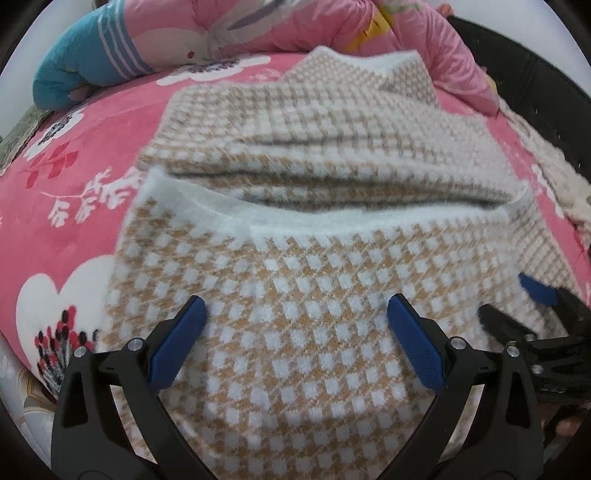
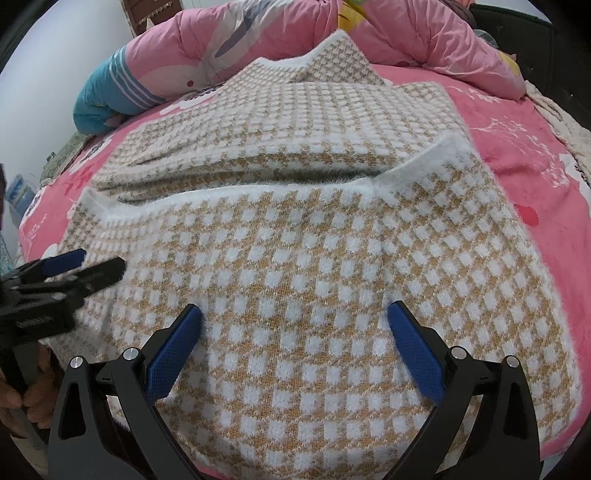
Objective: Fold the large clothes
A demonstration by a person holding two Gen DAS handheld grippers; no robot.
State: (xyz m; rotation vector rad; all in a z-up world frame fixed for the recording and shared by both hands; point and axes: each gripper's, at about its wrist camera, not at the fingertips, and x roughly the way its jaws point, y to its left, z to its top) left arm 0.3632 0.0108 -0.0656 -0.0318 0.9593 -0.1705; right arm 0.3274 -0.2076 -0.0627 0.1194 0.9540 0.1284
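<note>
A large tan-and-white checked knit garment (image 1: 314,332) (image 2: 314,295) lies flat on a pink flowered bed cover (image 1: 74,184) (image 2: 517,147). Its near part is folded over, and a fluffy white hem (image 1: 295,218) (image 2: 258,188) runs across the middle. My left gripper (image 1: 297,306) hovers open over the near fold, with nothing between its blue pads. My right gripper (image 2: 295,310) is open too, just over the same fold to the right. Each shows in the other's view: the right gripper (image 1: 513,301) at the right edge, the left gripper (image 2: 103,258) at the left.
A rolled pink quilt (image 1: 295,26) (image 2: 424,40) lies along the far side of the bed. A teal striped cushion (image 1: 81,62) (image 2: 107,96) sits at the back left. A cream blanket (image 1: 554,173) and dark furniture (image 1: 535,81) border the right. A hand (image 2: 22,398) holds the left gripper.
</note>
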